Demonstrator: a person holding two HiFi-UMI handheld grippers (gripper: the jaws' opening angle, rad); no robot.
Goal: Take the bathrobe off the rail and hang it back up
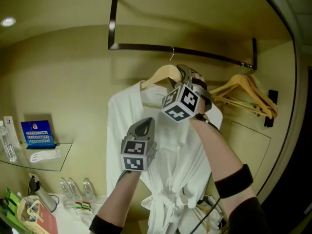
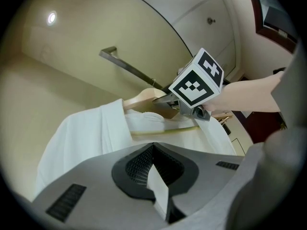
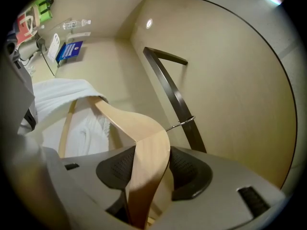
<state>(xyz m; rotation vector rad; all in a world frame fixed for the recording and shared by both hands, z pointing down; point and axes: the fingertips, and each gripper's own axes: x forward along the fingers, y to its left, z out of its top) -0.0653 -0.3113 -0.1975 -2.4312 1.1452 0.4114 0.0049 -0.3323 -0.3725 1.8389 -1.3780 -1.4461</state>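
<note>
step: likely unhooking | right claw (image 3: 148, 174) clamps wooden hanger (image 3: 129, 123) neck | left claw (image 2: 156, 176) pinches bathrobe (image 2: 86, 133) fold | bathrobe on hanger, hook (image 1: 171, 52) at rail (image 1: 214, 57) | next: lift hook clear, keep both grips

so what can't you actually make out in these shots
- Print on the blue sign: too small in the head view.
- Hem of the bathrobe: cut off by the head view's bottom edge, partly behind the arms.
- Which part of it the left gripper pinches: the gripper's own body hides it in both views.
- Whether the hanger hook rests on the rail: too thin to tell.
</note>
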